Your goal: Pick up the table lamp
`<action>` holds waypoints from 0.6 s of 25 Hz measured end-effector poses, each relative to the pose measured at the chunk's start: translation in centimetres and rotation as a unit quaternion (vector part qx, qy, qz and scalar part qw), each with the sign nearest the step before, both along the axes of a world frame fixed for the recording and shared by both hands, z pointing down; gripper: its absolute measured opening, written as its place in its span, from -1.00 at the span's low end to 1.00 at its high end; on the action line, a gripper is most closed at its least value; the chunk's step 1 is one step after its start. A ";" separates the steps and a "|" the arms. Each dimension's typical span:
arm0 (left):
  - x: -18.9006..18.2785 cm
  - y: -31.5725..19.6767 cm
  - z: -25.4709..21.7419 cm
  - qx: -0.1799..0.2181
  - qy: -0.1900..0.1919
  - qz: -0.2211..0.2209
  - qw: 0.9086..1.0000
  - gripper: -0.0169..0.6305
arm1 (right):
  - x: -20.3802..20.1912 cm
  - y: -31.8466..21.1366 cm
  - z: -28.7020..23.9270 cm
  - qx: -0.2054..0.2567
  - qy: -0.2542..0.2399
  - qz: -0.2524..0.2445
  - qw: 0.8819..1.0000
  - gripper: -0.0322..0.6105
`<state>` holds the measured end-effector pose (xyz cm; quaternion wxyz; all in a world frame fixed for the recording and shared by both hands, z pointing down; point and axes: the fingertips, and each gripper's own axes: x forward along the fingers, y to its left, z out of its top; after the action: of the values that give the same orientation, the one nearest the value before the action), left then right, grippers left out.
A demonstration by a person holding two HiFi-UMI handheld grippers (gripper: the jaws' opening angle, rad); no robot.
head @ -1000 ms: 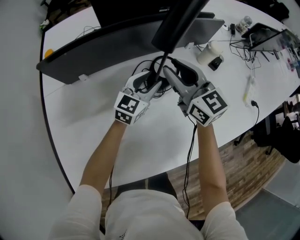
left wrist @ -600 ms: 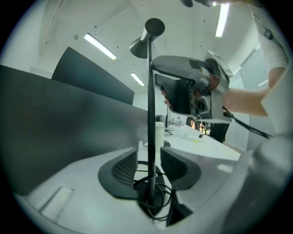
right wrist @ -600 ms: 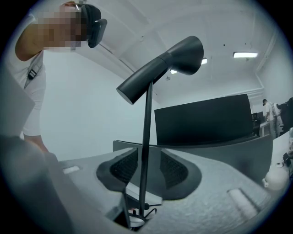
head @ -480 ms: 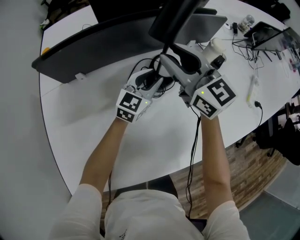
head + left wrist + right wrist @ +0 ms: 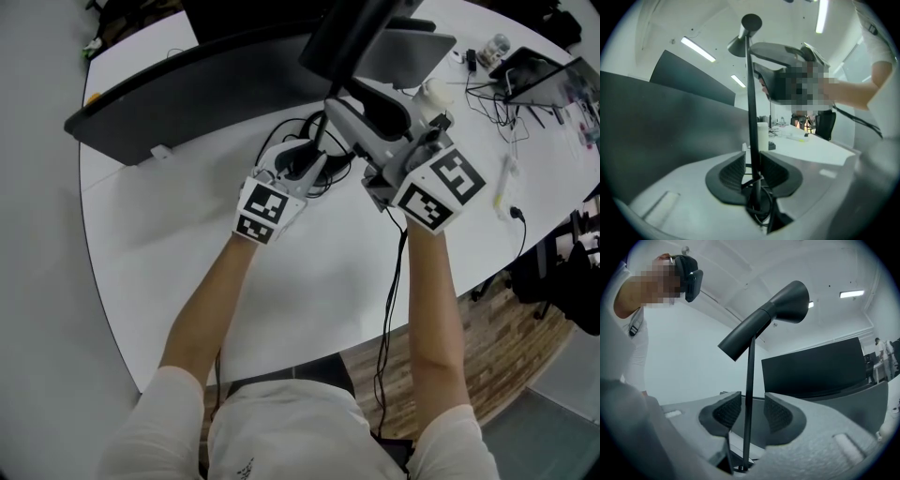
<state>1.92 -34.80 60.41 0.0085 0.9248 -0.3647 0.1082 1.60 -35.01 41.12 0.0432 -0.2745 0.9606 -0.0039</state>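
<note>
**Lamp stem between both grippers, neither clamped**

The lamp (image 5: 764,322) stands on the white table (image 5: 309,272), just in front of the dark partition (image 5: 187,94). Its thin black stem (image 5: 751,93) is upright and its dark head (image 5: 785,301) is tilted above it.

Left gripper (image 5: 753,165): low on the stem, just above a tangle of black cables (image 5: 760,208) at the foot. The jaws have just been closing and are narrow. The ribbed pads (image 5: 735,169) sit close on either side of the stem, and a thin gap shows on one side. No firm grip is seen.

Right gripper (image 5: 752,409): also set around the stem. The head view shows it on the opposite side from the left gripper. The jaws have just been opening and stand wide. The stem passes between the pads (image 5: 777,414), nearer the left one, with clear space on both sides.

The base of the lamp is hidden behind the grippers in the head view.
</note>
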 end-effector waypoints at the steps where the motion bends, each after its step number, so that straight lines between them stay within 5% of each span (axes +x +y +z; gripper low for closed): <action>1: 0.1 0.1 0.1 0.000 -0.002 0.003 1.000 -0.69 | -0.1 0.0 0.0 0.000 0.000 -0.002 1.000 -0.43; 15: 0.0 0.0 0.0 -0.011 0.017 0.008 1.000 -0.80 | -1.2 0.0 -1.3 0.001 -0.010 -0.027 1.000 -0.44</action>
<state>1.96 -34.84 60.42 0.0238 0.9293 -0.3559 0.0963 0.39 -35.05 39.86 0.0526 -0.2487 0.9671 -0.0069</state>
